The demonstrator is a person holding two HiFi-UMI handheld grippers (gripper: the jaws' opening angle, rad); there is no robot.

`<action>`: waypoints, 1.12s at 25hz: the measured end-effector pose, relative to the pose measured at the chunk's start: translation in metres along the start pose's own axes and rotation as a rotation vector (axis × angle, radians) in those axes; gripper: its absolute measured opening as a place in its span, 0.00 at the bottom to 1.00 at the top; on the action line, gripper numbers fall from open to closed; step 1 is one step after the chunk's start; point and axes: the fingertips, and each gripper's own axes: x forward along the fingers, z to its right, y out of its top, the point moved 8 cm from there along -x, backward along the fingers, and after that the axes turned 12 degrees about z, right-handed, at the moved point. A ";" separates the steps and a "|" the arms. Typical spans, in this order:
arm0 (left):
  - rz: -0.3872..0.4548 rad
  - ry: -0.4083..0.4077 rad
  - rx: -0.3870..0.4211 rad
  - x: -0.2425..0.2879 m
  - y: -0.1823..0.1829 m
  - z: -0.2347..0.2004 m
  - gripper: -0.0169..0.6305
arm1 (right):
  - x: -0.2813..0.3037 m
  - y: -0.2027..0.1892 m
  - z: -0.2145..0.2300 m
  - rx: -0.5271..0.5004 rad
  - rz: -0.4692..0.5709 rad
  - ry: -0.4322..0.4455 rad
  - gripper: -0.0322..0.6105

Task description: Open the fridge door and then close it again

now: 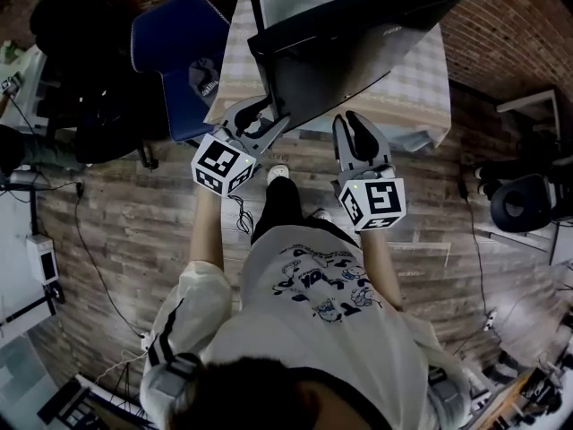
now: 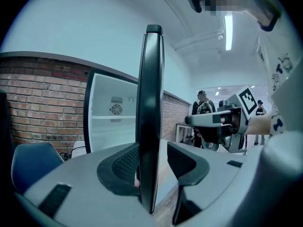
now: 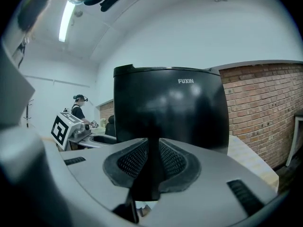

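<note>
1. Fingers of the left gripper stand spread, with the free edge of the black fridge door upright between them. The left one sits close beside the door, and the right one stands off it with a strip of light showing.
2. On the right gripper the fingers are pressed together and pinch nothing. The door's glossy outer face, lettered FUXIN, rises just beyond their tips.
3. The door stands open from the fridge, whose white inside shows beyond the left fingers, to their left.
4. A desk under a checked cloth lies ahead of both pairs of fingers, and a blue chair is off to the left of the left pair.
</note>
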 end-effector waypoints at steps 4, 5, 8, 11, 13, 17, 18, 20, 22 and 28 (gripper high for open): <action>0.005 -0.027 0.007 -0.004 -0.001 0.034 0.32 | -0.026 0.001 -0.011 -0.009 -0.008 0.045 0.15; 0.008 -0.032 0.007 -0.004 -0.001 0.041 0.32 | -0.031 0.001 -0.012 -0.012 -0.009 0.051 0.15; 0.011 -0.048 0.009 -0.006 -0.002 0.063 0.32 | -0.048 0.001 -0.015 -0.013 -0.011 0.059 0.16; 0.017 -0.070 0.003 -0.006 -0.003 0.086 0.32 | -0.066 0.000 -0.014 -0.013 -0.015 0.061 0.18; 0.023 -0.088 -0.002 -0.007 -0.004 0.100 0.32 | -0.077 0.000 -0.014 -0.012 -0.018 0.065 0.21; 0.031 -0.132 -0.010 -0.005 -0.002 0.123 0.30 | -0.097 0.002 -0.011 -0.010 -0.018 0.070 0.24; 0.031 -0.143 -0.012 -0.003 -0.003 0.128 0.30 | -0.101 0.002 -0.010 -0.008 -0.020 0.074 0.25; 0.029 -0.166 -0.013 0.001 -0.004 0.139 0.29 | -0.109 0.001 -0.007 -0.008 -0.027 0.084 0.27; 0.024 -0.191 -0.011 0.005 -0.005 0.149 0.29 | -0.117 -0.001 -0.006 -0.012 -0.035 0.089 0.28; 0.024 -0.268 -0.036 0.016 -0.004 0.180 0.29 | -0.139 -0.002 -0.002 0.000 -0.043 0.078 0.29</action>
